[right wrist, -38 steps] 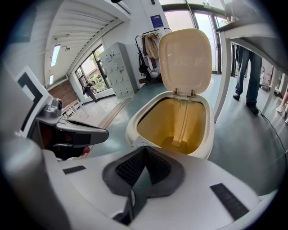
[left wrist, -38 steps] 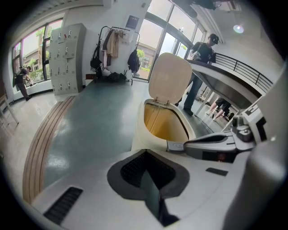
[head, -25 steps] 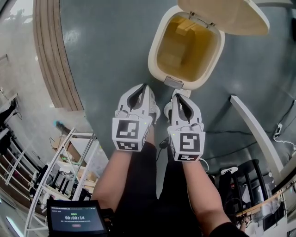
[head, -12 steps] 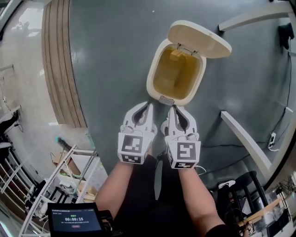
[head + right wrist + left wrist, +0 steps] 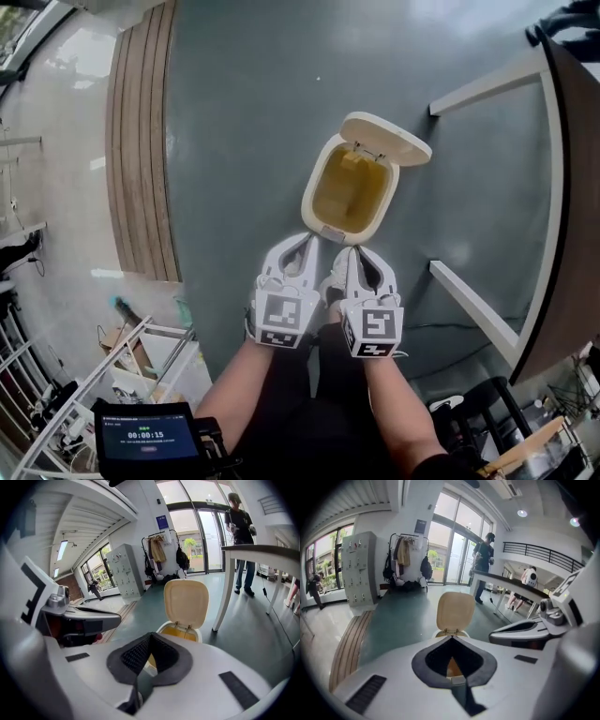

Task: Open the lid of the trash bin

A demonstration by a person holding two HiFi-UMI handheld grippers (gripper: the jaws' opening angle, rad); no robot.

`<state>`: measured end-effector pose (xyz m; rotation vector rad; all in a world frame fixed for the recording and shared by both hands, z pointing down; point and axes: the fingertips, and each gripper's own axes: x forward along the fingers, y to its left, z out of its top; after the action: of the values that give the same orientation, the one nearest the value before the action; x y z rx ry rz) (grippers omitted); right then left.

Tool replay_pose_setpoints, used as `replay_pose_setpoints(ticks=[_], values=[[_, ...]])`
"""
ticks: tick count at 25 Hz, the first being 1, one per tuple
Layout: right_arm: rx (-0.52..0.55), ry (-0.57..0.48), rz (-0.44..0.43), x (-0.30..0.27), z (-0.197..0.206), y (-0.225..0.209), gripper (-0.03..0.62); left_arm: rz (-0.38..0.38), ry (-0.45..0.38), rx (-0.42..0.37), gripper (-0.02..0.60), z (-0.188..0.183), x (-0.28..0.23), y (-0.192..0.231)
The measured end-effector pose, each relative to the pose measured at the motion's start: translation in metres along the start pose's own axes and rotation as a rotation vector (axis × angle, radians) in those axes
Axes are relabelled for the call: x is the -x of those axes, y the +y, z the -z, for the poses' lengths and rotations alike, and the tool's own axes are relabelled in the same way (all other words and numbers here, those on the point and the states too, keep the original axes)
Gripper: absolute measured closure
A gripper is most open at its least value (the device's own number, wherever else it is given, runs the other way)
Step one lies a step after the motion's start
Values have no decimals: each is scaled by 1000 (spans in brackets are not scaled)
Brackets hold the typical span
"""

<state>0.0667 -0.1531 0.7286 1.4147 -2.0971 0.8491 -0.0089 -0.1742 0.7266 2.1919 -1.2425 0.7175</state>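
A cream trash bin (image 5: pixel 322 214) stands on the grey floor, and its lid (image 5: pixel 385 139) is tipped up and back, showing the yellowish inside. In the head view both grippers sit side by side just short of the bin's near rim. The left gripper (image 5: pixel 306 241) is shut, holding nothing. The right gripper (image 5: pixel 352 253) is also shut and empty. From the left gripper view the upright lid (image 5: pixel 455 611) rises beyond the closed jaw tips (image 5: pixel 451 638). The right gripper view shows the lid (image 5: pixel 186 603) and bin rim (image 5: pixel 180 632) past its closed tips (image 5: pixel 150 634).
White table legs (image 5: pixel 472 308) and a table edge (image 5: pixel 560 178) lie to the right of the bin. A wooden floor strip (image 5: pixel 141 150) runs on the left, a wire rack (image 5: pixel 122 361) sits lower left. A person (image 5: pixel 240 522) stands near the glass doors.
The head view has pulled back, so the bin looks smaller and farther away. Both grippers stay shut and together near its front rim. The lid stays up.
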Motion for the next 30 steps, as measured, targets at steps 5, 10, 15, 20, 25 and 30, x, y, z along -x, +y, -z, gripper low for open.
replay_pose_setpoints(ticks=[5,10,15,20,25,30], values=[[85,-92,16,80,-95,48,592,-37,-108,-38,583,-96,95,11],[104,-171,35,156,-173,77,592,-62,-181,-78,583,-175,172,3],[129,-235,26,149,-202,61,592,-80,-253,-108,583,-220,157,10],[172,-322,15,138,-240,54,592,-105,-323,-154,583,-253,155,19],[198,-387,29,230,-302,89,592,-156,-369,-91,583,-300,253,9],[227,-403,39,298,-314,135,592,-118,-395,-35,583,-314,329,-12]])
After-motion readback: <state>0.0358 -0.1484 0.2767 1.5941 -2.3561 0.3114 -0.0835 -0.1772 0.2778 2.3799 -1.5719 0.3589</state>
